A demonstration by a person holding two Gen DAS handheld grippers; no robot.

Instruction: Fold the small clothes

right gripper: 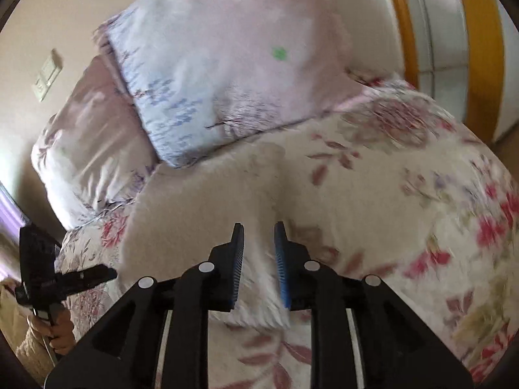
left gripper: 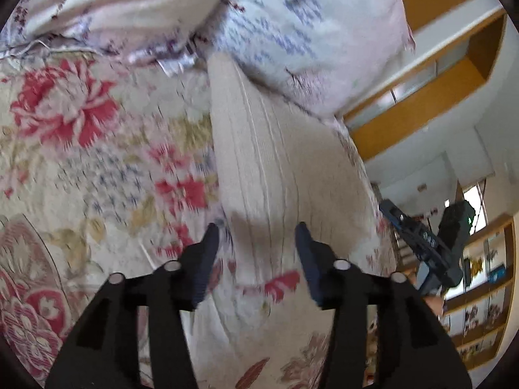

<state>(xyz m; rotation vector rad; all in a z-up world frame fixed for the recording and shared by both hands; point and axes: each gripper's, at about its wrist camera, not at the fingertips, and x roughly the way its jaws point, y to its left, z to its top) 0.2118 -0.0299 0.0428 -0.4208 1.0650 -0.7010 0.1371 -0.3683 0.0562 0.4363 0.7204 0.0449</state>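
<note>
A cream ribbed garment (left gripper: 275, 162) lies flat on a floral bedspread (left gripper: 81, 162), running from the pillows toward me. My left gripper (left gripper: 256, 233) is open and empty, hovering above the garment's near end. In the right wrist view the same garment (right gripper: 201, 201) lies spread out on the bedspread (right gripper: 421, 194). My right gripper (right gripper: 258, 230) is open with a narrow gap and holds nothing, just above the garment's near edge. The right gripper also shows in the left wrist view (left gripper: 431, 246) beyond the bed edge, and the left gripper shows in the right wrist view (right gripper: 58, 278) at the left.
Two pillows (right gripper: 227, 64) lean against the wall at the head of the bed. Wooden shelves (left gripper: 480, 291) and a yellow-framed cabinet (left gripper: 438, 81) stand beyond the bed's right side. A wall switch (right gripper: 47, 79) is at the left.
</note>
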